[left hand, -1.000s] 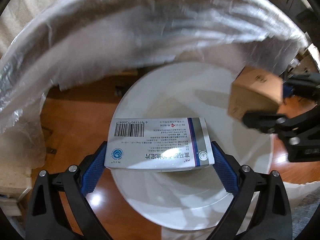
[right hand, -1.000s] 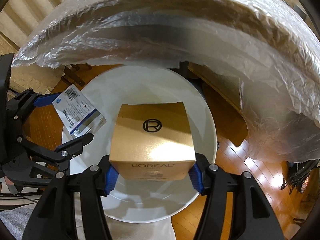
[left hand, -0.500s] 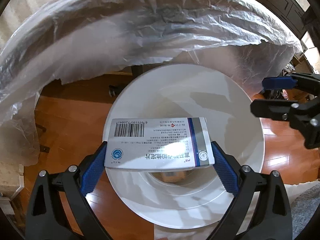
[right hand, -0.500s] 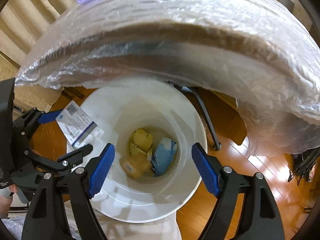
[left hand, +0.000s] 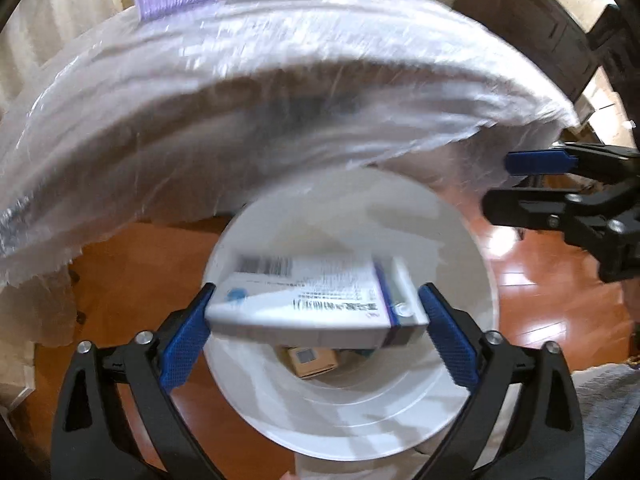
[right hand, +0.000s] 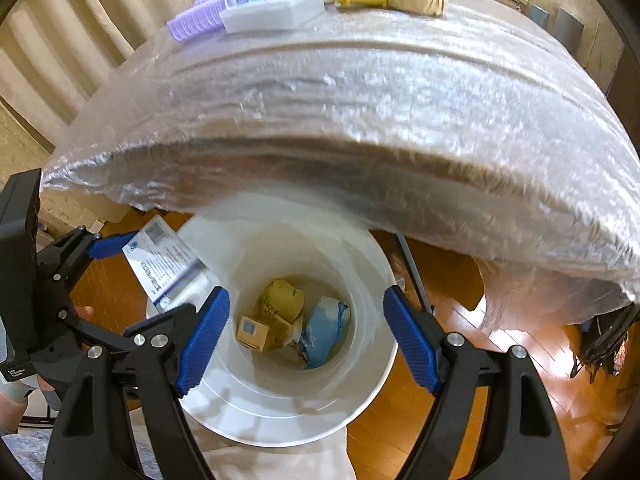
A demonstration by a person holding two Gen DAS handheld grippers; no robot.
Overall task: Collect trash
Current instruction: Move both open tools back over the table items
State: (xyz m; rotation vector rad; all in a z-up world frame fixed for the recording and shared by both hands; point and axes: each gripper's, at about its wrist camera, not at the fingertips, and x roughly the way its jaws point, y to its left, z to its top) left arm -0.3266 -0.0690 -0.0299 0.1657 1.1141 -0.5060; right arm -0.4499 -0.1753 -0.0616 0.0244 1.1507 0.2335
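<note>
Release is under way: our left gripper (left hand: 316,322) jaws are opening around the white printed medicine carton (left hand: 320,300) above the round white plastic bin (left hand: 486,280). We hold centred until it drops. Our right gripper (right hand: 306,340) jaws stand apart, empty.

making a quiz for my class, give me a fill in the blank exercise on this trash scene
1. The medicine box sits between the pads of the ____ gripper, whose jaws are opening.
2. The bin below both grippers is ____ in colour.
3. Nothing sits between the pads of the ____ gripper.
4. The purple hair roller lies on the ____.

Missing words: left; white; right; table
</note>
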